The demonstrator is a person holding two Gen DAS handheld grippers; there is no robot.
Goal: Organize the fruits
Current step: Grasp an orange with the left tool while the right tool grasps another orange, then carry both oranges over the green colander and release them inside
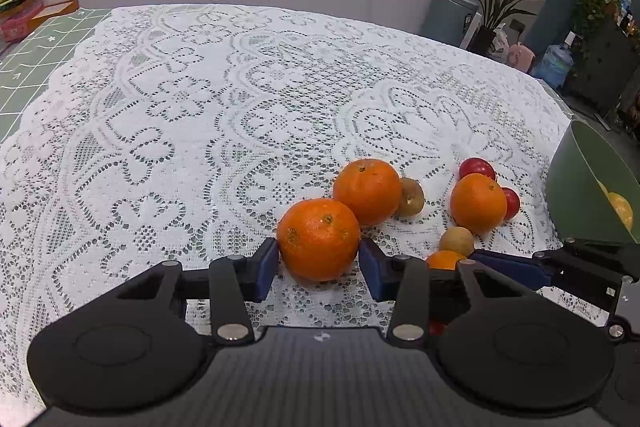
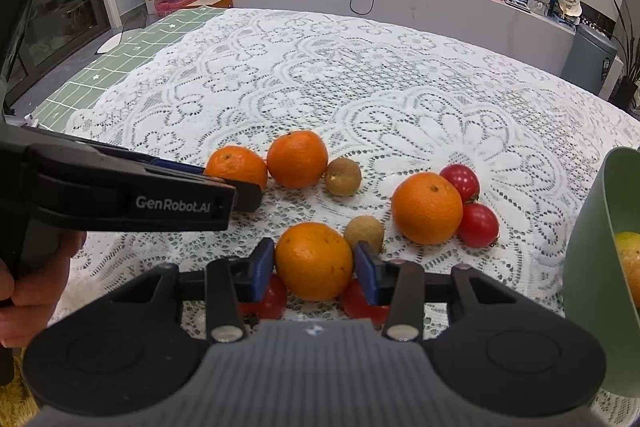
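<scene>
Several oranges, brown kiwis and red tomatoes lie on a white lace tablecloth (image 1: pixel 200 107). My left gripper (image 1: pixel 319 265) has its blue pads against the sides of an orange (image 1: pixel 319 238) resting on the cloth; it also shows in the right wrist view (image 2: pixel 236 165). My right gripper (image 2: pixel 315 269) has its pads against another orange (image 2: pixel 314 261), with red tomatoes (image 2: pixel 272 301) under the fingers. A green bowl (image 2: pixel 592 247) at the right holds a yellow-orange fruit (image 2: pixel 630 259); it also shows in the left wrist view (image 1: pixel 576 187).
More fruit lies between: an orange (image 2: pixel 297 159), a kiwi (image 2: pixel 343 177), a kiwi (image 2: pixel 364 233), an orange (image 2: pixel 426 209), two tomatoes (image 2: pixel 478 225). A green grid mat (image 2: pixel 120 67) lies at the far left. A counter with clutter stands behind.
</scene>
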